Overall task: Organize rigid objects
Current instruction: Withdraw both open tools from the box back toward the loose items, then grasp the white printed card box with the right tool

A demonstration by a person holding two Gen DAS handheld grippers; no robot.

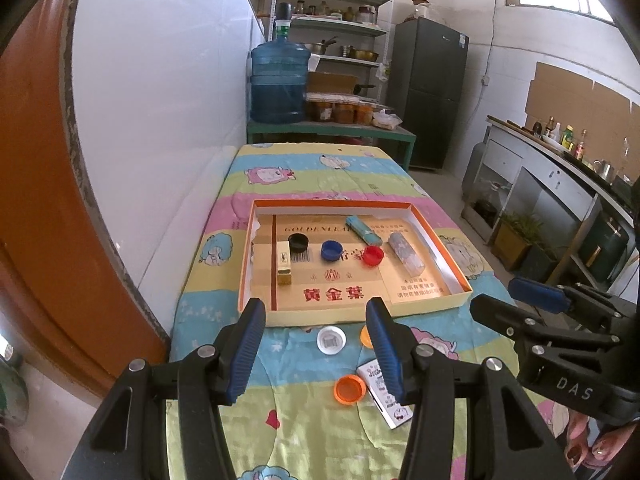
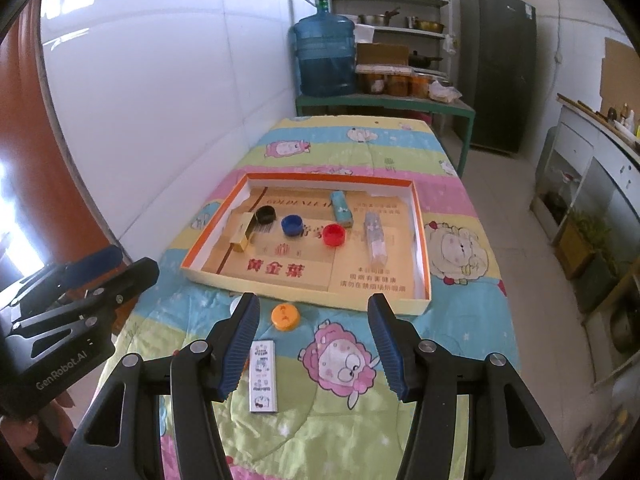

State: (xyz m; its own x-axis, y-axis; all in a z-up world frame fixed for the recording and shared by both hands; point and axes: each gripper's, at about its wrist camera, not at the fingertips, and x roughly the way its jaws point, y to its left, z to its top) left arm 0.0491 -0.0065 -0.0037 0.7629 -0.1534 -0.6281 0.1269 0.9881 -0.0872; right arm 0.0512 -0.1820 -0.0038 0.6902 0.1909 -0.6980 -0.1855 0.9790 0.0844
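Jaws on my left gripper (image 1: pixel 316 344) and right gripper (image 2: pixel 314 340) gape, released; white cap (image 1: pixel 331 340) between the left pair, tray (image 1: pixel 460 272) beyond

Six caps (image 1: pixel 299 242) — four small boxes (image 1: pixel 285 267), one tray (image 1: pixel 440 240).

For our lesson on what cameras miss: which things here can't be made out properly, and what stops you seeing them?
- Orange cap nearest the tray, left wrist view: half hidden behind a left claw finger.
- White box, same view: its upper edge hidden behind that finger.
- White cap: missing from the right wrist view, so hidden or out of frame.
- Small tray print, both views: too small.
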